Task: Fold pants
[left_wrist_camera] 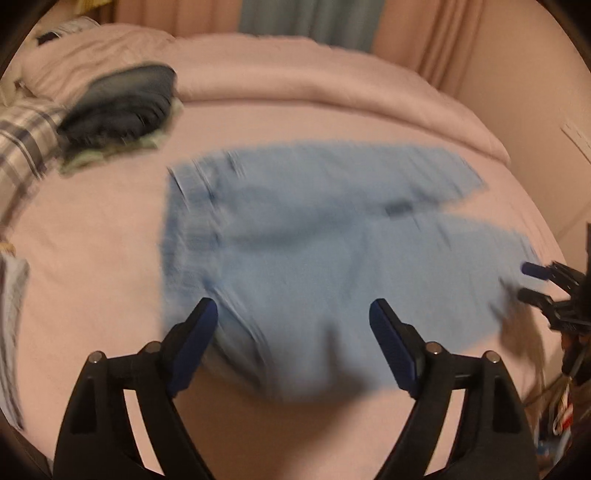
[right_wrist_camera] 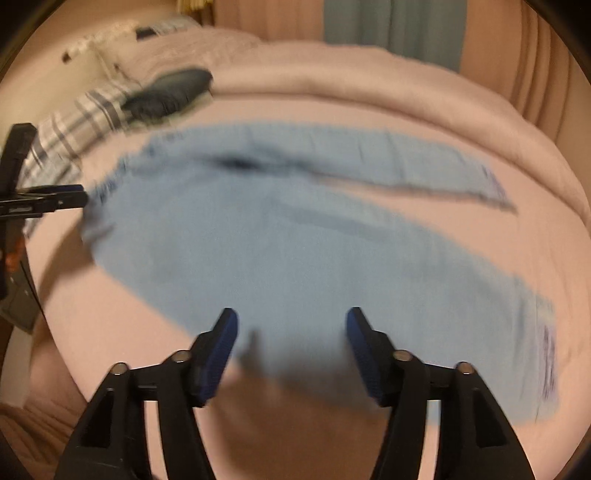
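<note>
Light blue pants (left_wrist_camera: 314, 251) lie spread flat on a pink bed (left_wrist_camera: 92, 258), waistband to the left and both legs running right with a narrow gap between them. They also show in the right wrist view (right_wrist_camera: 277, 251). My left gripper (left_wrist_camera: 293, 310) is open and empty above the near edge by the waist. My right gripper (right_wrist_camera: 291, 321) is open and empty above the near leg. The right gripper shows at the right edge of the left wrist view (left_wrist_camera: 532, 282), and the left gripper at the left edge of the right wrist view (right_wrist_camera: 79, 195). Both views are motion-blurred.
A dark folded garment (left_wrist_camera: 122, 107) lies on a greenish cloth at the back left, beside a plaid pillow (left_wrist_camera: 22, 144). A rolled pink duvet (left_wrist_camera: 332, 85) lies along the far side. Curtains (left_wrist_camera: 306, 14) hang behind the bed. The bed's edge (right_wrist_camera: 44, 362) drops off near left.
</note>
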Demonstrator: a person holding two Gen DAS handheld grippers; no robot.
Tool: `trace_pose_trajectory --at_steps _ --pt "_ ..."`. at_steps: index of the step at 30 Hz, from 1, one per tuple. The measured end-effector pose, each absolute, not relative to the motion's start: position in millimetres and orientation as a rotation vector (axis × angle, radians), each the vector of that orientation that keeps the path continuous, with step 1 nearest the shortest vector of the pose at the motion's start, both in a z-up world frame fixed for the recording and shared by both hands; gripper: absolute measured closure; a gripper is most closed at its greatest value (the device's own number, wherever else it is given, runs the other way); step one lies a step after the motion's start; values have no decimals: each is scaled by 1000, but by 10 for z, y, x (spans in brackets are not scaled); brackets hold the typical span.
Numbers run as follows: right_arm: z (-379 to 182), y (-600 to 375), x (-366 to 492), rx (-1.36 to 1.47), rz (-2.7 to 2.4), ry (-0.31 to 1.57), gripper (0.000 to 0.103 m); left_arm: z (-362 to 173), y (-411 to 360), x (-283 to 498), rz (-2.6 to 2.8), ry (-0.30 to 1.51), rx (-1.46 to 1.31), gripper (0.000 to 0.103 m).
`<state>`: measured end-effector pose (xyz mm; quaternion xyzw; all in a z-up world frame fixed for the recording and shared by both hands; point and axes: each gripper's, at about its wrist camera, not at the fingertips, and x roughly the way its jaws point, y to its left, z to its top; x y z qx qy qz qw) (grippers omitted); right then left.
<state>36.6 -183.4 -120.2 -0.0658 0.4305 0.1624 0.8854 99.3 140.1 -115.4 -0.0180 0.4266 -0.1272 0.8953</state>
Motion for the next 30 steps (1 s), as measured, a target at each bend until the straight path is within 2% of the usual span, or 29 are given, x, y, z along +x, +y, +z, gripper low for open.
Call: trace_pose_trajectory --at_steps 4,12,17,24,28,29,30 --pt "-951 -1622 907 -197 409 796 37 -1057 1444 1549 -266 862 -1 17" --pt "-977 -1325 2420 -308 392 819 36 -1309 1704 2679 -295 981 20 19" --pt "-1169 -1188 3325 -366 437 904 36 -1576 1765 3099 -391 1077 46 19" --pt "-1378 -816 3822 -543 618 983 36 -1761 1694 3406 -506 1149 127 19" --pt "-1701 -756 4062 -585 664 1190 36 -1834 1596 3438 -549 1177 211 19" --pt "-1724 -784 4079 -559 676 1198 36 -1828 1585 3428 -557 1177 225 21" --pt "-1716 -797 4078 -541 681 1200 36 -1824 1587 3422 -556 1176 230 28"
